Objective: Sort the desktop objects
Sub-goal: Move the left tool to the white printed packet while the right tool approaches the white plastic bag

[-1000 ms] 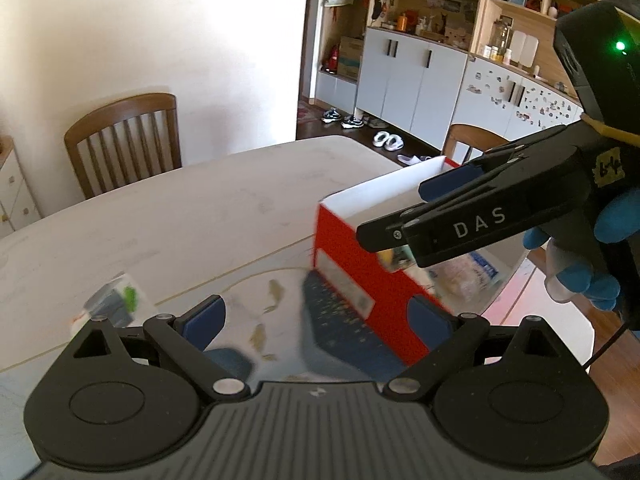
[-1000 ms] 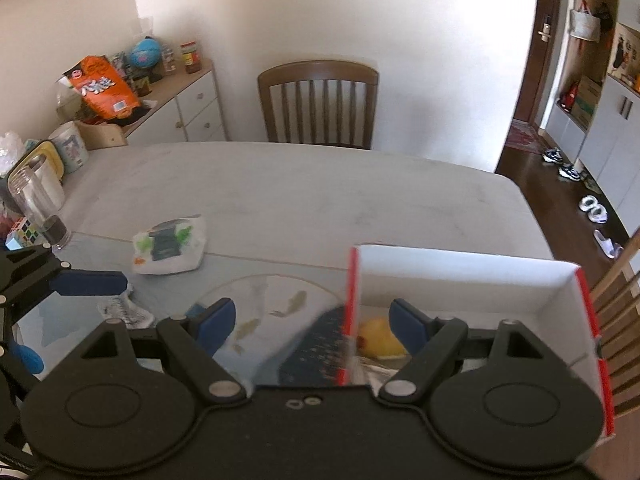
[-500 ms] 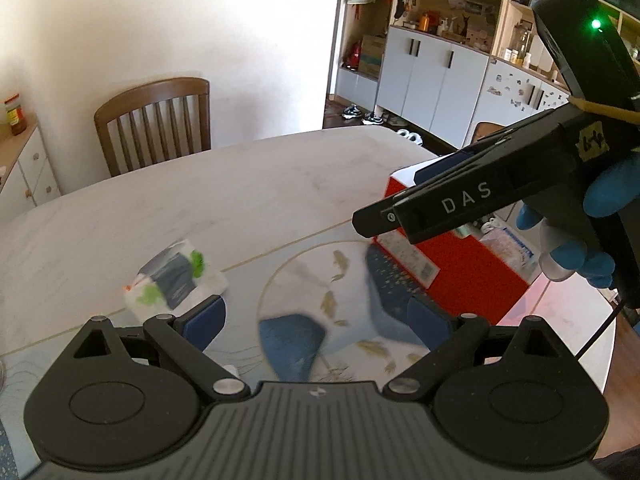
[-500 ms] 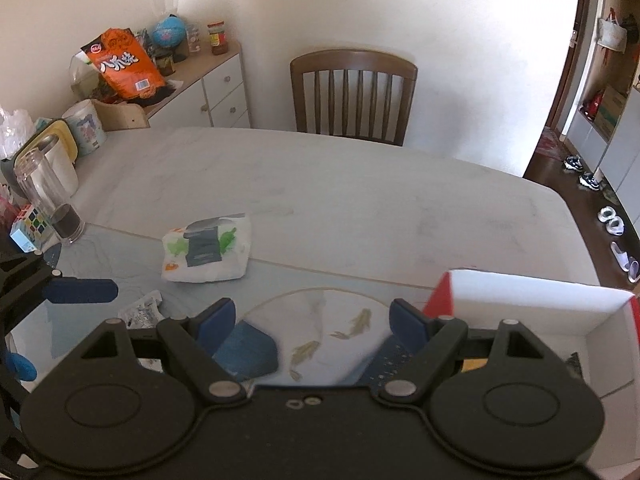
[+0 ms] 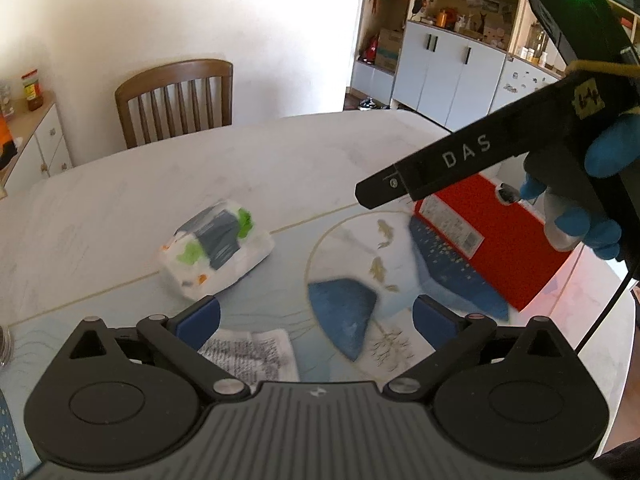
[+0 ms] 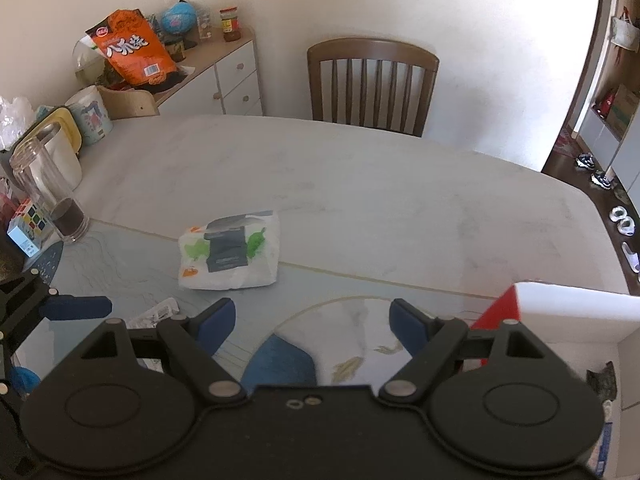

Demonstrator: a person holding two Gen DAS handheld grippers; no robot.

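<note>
- The left gripper [image 5: 316, 316] hangs low over the patterned mat [image 5: 348, 248] with its fingers spread wide and nothing between them; the right gripper [image 6: 311, 322] is spread in the same way, also with nothing in it.
- The soft tissue pack [image 5: 218, 248] lies on the mat's far edge, a little ahead of the left fingers; a flat printed sachet [image 5: 250, 354] lies just under the left gripper; the red box [image 5: 488, 236] with white inside stands at the right side of the table.
- I think the pack is the next thing to take; it is soft, so a grip on one corner can let it sag and slide out during the carry to the box.
- The sachet is thin and flat; the fingers can scrape the mat and push it away and not pinch it.
- The two grippers are near each other here; if both go to the pack, they can collide.
- The glass jar [image 6: 48, 192] at the table's left edge can be knocked by a wide swing.
</note>
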